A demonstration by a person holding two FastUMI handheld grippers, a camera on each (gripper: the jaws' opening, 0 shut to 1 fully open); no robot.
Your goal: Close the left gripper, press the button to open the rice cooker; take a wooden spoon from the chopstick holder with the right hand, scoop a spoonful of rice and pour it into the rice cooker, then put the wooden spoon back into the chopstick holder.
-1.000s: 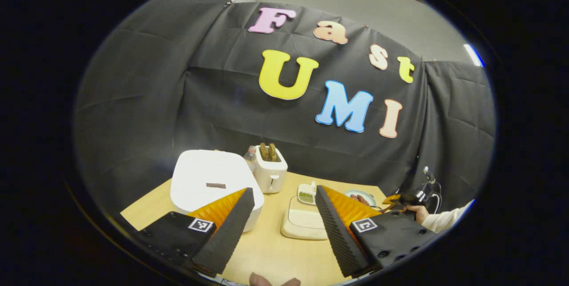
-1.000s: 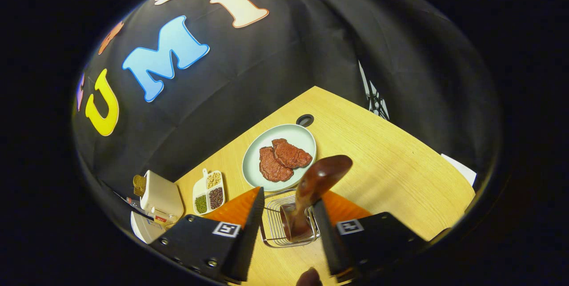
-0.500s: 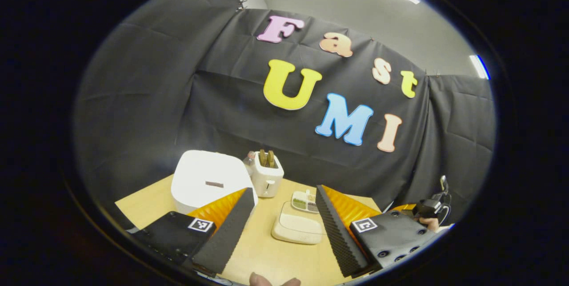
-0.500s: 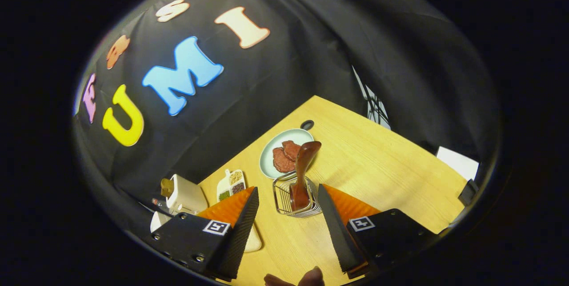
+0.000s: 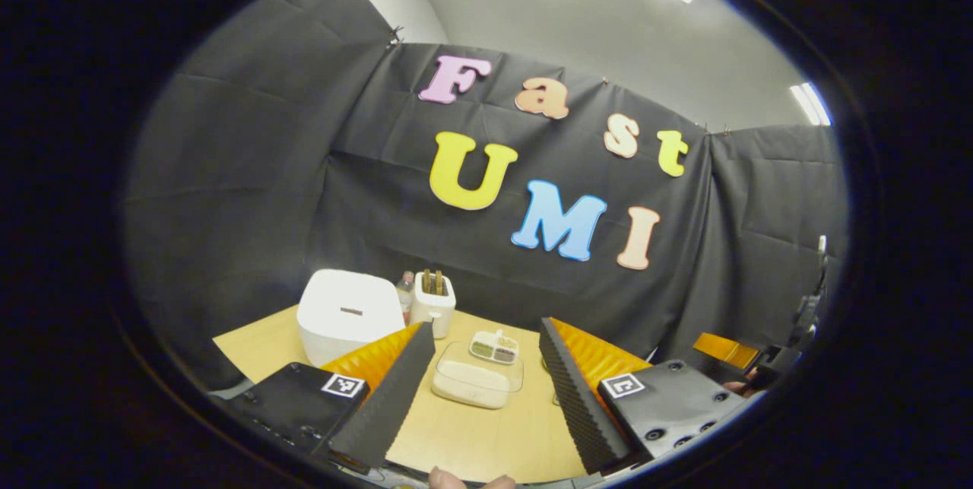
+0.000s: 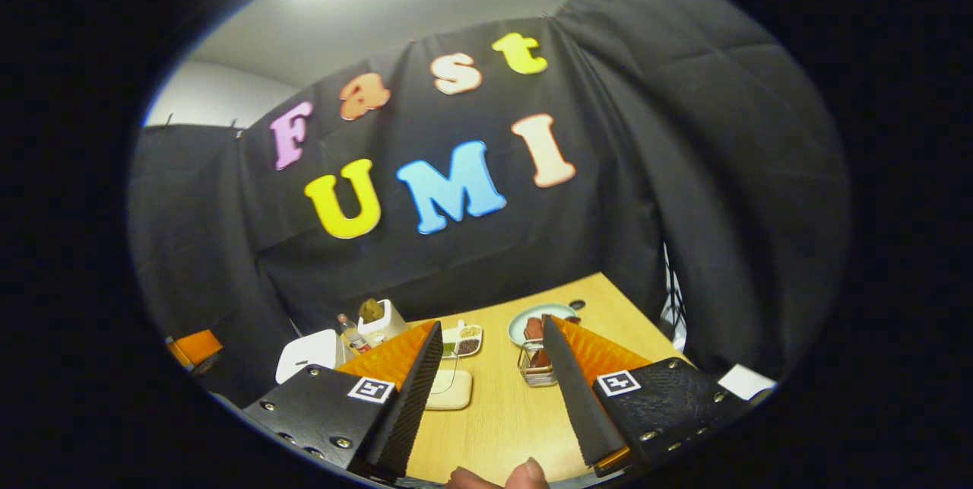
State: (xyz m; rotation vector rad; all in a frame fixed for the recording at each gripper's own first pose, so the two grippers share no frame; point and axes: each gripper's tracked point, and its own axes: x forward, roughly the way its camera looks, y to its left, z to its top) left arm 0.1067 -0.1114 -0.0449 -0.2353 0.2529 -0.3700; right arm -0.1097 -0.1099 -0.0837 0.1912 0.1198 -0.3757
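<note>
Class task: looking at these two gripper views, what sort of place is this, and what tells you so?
Probably a staged kitchen tabletop in a recording booth: a white rice cooker, a toaster and a plate of meat stand on a wooden table.

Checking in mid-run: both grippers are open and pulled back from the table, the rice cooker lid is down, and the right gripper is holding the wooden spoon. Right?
Not quite. The right gripper holds nothing: in the right gripper view its jaws stand apart, and the wooden spoon sits in the chopstick holder on the table. The rest holds: the left gripper is open too, and the rice cooker is closed in the left gripper view.
</note>
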